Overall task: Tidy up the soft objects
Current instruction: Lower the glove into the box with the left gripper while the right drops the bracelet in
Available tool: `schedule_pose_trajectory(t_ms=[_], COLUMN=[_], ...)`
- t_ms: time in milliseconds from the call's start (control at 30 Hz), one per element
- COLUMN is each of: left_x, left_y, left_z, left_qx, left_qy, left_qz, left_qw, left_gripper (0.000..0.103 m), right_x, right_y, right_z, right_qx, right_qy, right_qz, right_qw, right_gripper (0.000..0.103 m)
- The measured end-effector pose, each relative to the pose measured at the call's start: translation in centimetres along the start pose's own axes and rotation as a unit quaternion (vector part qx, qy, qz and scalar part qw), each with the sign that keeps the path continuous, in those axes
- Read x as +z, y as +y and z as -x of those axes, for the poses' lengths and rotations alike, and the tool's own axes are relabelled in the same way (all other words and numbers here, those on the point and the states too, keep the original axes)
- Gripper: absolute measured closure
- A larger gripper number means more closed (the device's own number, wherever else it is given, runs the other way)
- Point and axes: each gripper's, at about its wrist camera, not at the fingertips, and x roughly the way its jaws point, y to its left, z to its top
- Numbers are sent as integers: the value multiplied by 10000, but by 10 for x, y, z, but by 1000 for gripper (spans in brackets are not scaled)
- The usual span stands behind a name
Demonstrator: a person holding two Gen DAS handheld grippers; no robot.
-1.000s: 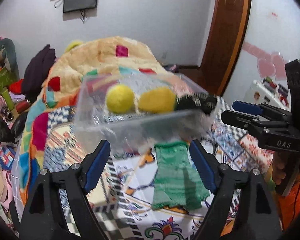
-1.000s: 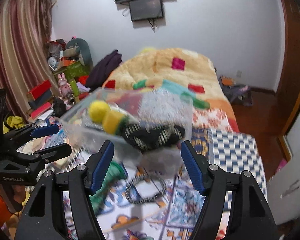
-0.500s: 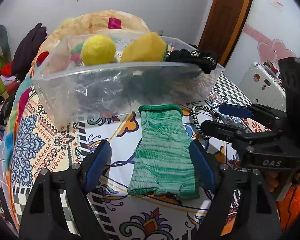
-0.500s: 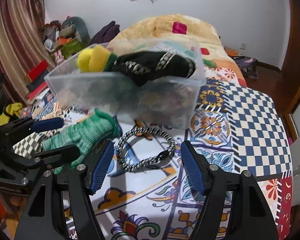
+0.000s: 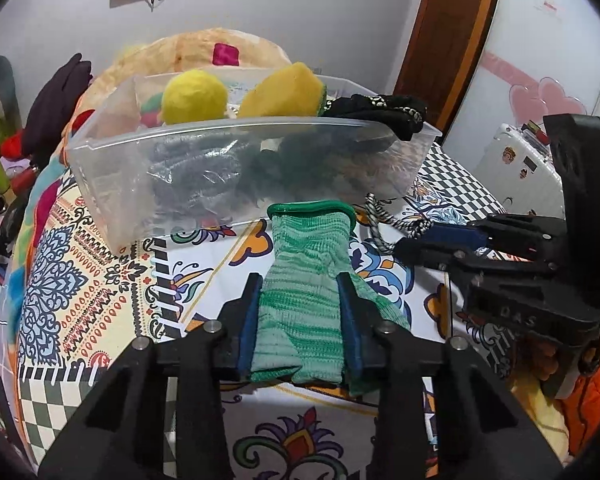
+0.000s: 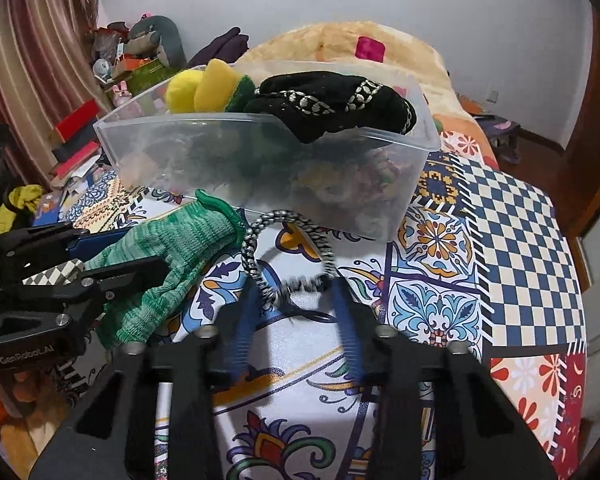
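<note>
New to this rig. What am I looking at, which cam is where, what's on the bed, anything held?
No robot arm here: a person holds a pair of two-finger tongs in each hand, and each has a fisheye camera looking forward along its fingers.

In the left wrist view, the left tongs are shut on a green knit glove lying on the patterned bedspread. In the right wrist view, the right tongs are closing around a black-and-white braided cord loop; motion blur hides whether they grip it yet.

Just behind both stands a clear plastic bin holding a yellow ball, a yellow sponge and a black glove.
</note>
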Motion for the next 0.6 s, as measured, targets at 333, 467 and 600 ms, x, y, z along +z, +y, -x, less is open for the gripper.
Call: schedule_pose_trajectory(t_ms=[333, 467, 600], left_x=[-11, -5, 8], left_y=[13, 18, 26], left_z=[25, 43, 66], left_qx=[24, 32, 87], left_qy=[-212, -437, -797], left_qz=[96, 163, 193], left_qw=[9997, 9989, 9966], left_gripper=[77, 77, 77], right_x=[-2, 3, 16], right_y=[3, 4, 7], right_z=[16, 34, 56], right_qx=[-78, -75, -118], right_qy=[-344, -518, -798], right_qz=[47, 36, 61], right_qw=[9994, 9986, 9967], right_gripper=[91, 91, 91])
